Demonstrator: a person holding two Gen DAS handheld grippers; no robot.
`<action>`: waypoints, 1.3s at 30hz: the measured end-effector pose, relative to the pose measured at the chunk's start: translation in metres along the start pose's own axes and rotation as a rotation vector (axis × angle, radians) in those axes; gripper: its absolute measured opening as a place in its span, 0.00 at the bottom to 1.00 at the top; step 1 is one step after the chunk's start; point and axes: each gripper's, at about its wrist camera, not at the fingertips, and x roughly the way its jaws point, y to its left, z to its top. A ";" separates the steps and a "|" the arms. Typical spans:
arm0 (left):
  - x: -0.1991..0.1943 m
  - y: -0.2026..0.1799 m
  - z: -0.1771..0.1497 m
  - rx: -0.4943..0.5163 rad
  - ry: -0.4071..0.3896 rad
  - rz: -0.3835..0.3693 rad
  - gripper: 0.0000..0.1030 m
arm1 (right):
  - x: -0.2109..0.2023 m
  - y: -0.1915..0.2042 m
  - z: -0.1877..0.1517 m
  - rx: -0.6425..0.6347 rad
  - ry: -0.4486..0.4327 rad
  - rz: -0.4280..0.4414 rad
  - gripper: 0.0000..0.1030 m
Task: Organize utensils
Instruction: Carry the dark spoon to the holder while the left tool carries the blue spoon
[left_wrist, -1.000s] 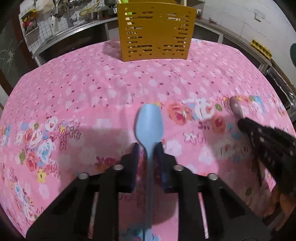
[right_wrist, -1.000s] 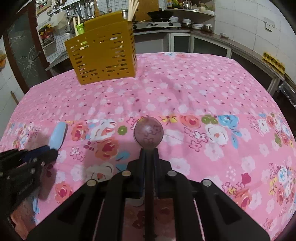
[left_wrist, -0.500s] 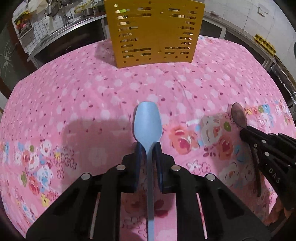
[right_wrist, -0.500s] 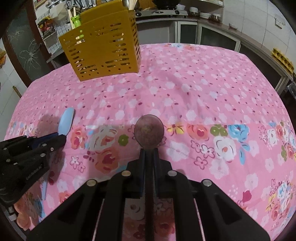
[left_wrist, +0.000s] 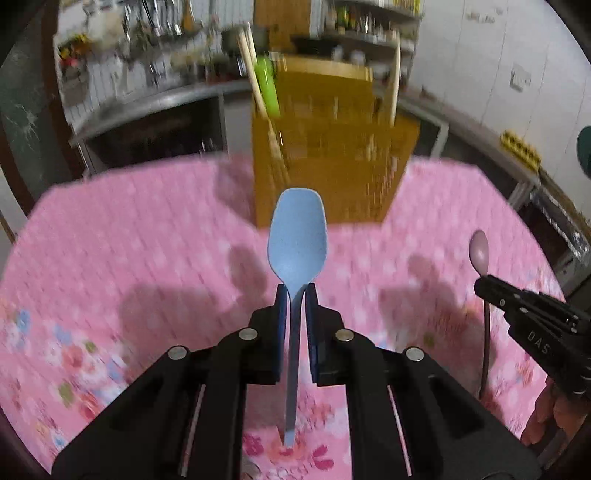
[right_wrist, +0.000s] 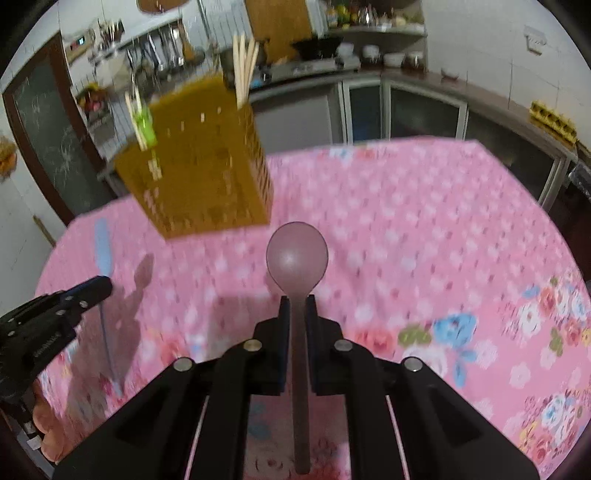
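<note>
**Both spoons lifted toward the yellow caddy**

Left gripper (left_wrist: 295, 291), its jaws just tightened, pinches the blue spoon (left_wrist: 297, 236); the yellow caddy (left_wrist: 332, 162) stands at 12 o'clock. Right gripper (right_wrist: 297, 304), stamped "DAS" in the left view only, pinches the mauve spoon (right_wrist: 297, 254) above the pink bench (right_wrist: 406, 240).

Motion blur smears the yellow utensil holder (left_wrist: 332, 162) at twelve o'clock; its slots cannot be counted. The blue spoon (left_wrist: 297, 236) handle is partly hidden between gripper pads.
</note>
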 end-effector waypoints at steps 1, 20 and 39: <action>-0.007 0.001 0.006 -0.005 -0.042 0.005 0.08 | -0.003 0.000 0.004 0.001 -0.028 0.005 0.08; -0.045 0.030 0.093 -0.078 -0.313 -0.049 0.00 | -0.052 0.031 0.094 -0.036 -0.427 0.122 0.08; 0.010 0.026 0.041 -0.011 -0.130 -0.063 0.00 | -0.030 -0.020 0.058 0.038 -0.315 0.047 0.08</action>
